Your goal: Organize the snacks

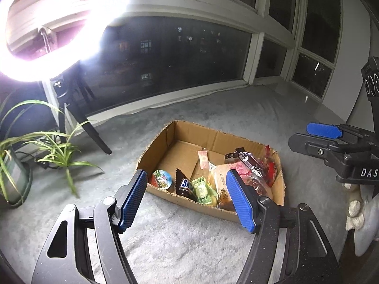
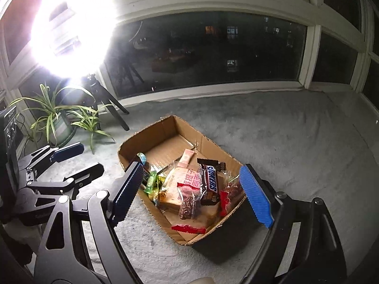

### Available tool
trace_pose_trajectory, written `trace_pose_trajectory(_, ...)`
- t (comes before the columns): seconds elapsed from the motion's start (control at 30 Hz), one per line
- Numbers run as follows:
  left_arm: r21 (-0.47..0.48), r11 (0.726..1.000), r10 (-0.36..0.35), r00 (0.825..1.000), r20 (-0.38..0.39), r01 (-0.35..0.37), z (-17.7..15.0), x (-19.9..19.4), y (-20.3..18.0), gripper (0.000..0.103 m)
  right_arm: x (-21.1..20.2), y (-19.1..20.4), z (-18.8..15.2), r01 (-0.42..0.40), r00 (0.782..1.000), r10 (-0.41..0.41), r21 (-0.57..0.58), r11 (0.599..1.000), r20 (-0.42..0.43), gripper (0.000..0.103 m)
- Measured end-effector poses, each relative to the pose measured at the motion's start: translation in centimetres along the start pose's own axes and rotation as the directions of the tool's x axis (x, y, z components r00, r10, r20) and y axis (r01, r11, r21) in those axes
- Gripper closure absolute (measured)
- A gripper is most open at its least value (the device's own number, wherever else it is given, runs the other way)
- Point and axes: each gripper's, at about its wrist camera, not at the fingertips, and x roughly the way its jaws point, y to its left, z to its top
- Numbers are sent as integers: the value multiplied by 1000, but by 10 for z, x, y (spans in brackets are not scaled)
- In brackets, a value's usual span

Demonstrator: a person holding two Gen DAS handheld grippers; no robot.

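A shallow cardboard box (image 1: 158, 139) sits on a grey plush cover; it also shows in the right wrist view (image 2: 132, 144). Inside lie several snacks: a Snickers bar (image 1: 184, 185) (image 2: 211, 181), a green candy (image 1: 202, 190) (image 2: 151, 179), a round jelly cup (image 1: 161, 178), a tan bread pack (image 2: 180, 184) and red wrappers (image 2: 188, 229). My left gripper (image 1: 188, 196) is open and empty just before the box's near edge; it shows in the right view (image 2: 75, 158). My right gripper (image 2: 193, 195) is open and empty over the box; it shows in the left view (image 1: 308, 135).
A bright ring light (image 1: 47, 23) on a tripod (image 1: 94, 135) stands at the left by a dark window (image 1: 177, 59). A potted spider plant (image 1: 47, 146) (image 2: 59, 116) sits left of the box. Grey cover spreads around the box (image 2: 296, 142).
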Motion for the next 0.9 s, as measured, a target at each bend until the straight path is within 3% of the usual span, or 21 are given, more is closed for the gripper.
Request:
trace_pose_trajectory(0.4, -4, 999, 46, 995, 83, -46, -15, -57, 4, 34, -35, 27, -6, 0, 998, 1, -15, 1000, 59, 17)
trace_pose_trajectory(0.8, -78, 992, 112, 984, 136, -102, -35, -105, 16, 34, -57, 47, -15, 11, 996, -10, -10, 1000, 93, 17)
trace_pose_trajectory(0.9, -83, 988, 139, 979, 149, -128, -36, -114, 16, 24, -60, 50, -15, 19, 995, -17, -14, 1000, 97, 17)
